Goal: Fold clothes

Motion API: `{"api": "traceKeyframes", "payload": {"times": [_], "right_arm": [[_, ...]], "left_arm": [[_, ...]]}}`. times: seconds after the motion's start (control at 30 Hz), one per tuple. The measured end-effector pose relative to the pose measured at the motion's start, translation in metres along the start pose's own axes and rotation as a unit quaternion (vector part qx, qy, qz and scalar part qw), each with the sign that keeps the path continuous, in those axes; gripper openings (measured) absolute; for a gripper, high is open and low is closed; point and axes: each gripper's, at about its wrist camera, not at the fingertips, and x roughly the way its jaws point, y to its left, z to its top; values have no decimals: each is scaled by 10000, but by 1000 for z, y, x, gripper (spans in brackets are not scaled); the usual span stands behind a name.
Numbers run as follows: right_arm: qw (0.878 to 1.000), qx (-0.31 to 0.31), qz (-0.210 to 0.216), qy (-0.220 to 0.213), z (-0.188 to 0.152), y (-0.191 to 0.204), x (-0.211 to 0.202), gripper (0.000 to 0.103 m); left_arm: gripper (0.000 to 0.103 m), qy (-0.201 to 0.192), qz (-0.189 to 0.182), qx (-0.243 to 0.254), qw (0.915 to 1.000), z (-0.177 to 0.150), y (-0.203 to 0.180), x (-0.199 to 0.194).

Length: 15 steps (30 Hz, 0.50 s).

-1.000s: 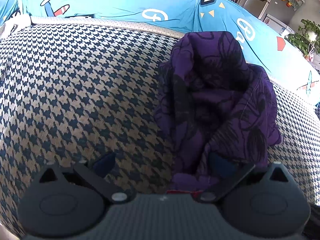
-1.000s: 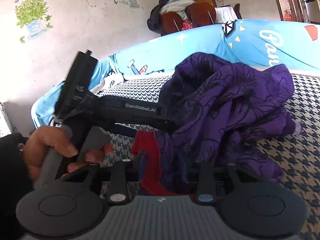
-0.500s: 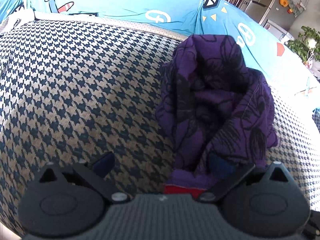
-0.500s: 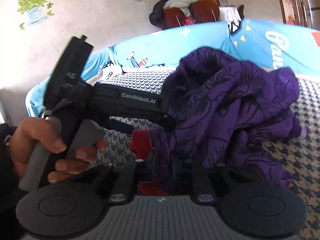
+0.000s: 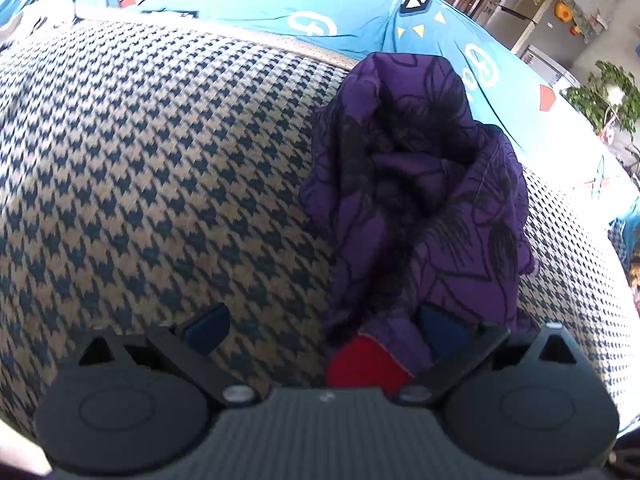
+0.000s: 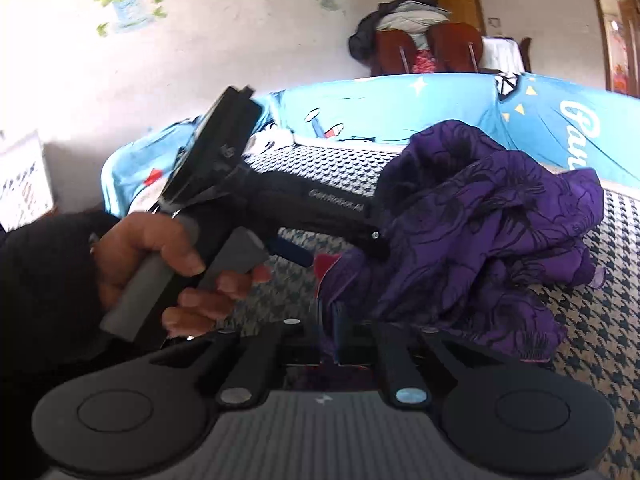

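A crumpled purple garment [image 5: 420,200] with black flower outlines and a red lining patch [image 5: 366,364] lies on the houndstooth cover [image 5: 160,160]. My left gripper [image 5: 320,328] is open, its jaws wide apart, with the garment's near edge lying between them against the right finger. My right gripper [image 6: 329,336] is shut on the garment's near edge [image 6: 480,248], the cloth bunched between its fingers. The left gripper also shows in the right wrist view [image 6: 332,220], held by a hand, reaching to the same edge.
A blue printed sheet [image 5: 248,4] covers the sofa back behind the houndstooth cover. Chairs piled with clothes [image 6: 416,40] stand by the far wall. A fridge [image 5: 536,24] and a potted plant [image 5: 604,96] stand at the right.
My right gripper's jaws have closed onto the garment's edge. The left gripper has stayed open and shifted slightly nearer the edge, showing more red lining.
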Motion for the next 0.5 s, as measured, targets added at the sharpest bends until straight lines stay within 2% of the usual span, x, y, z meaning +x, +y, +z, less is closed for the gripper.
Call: {"api": "traceKeyframes", "payload": {"times": [0.23,0.5], "right_arm": [[9970,480,-444,-424,-1,-21,-29,5],[9964,634,-273,-498,3,-24,-25,6]], "left_arm": [[103,-282,-175,-206,9992,-8,3,-23],[103,-443,-160,-384,9982,-12,10,-36]]}}
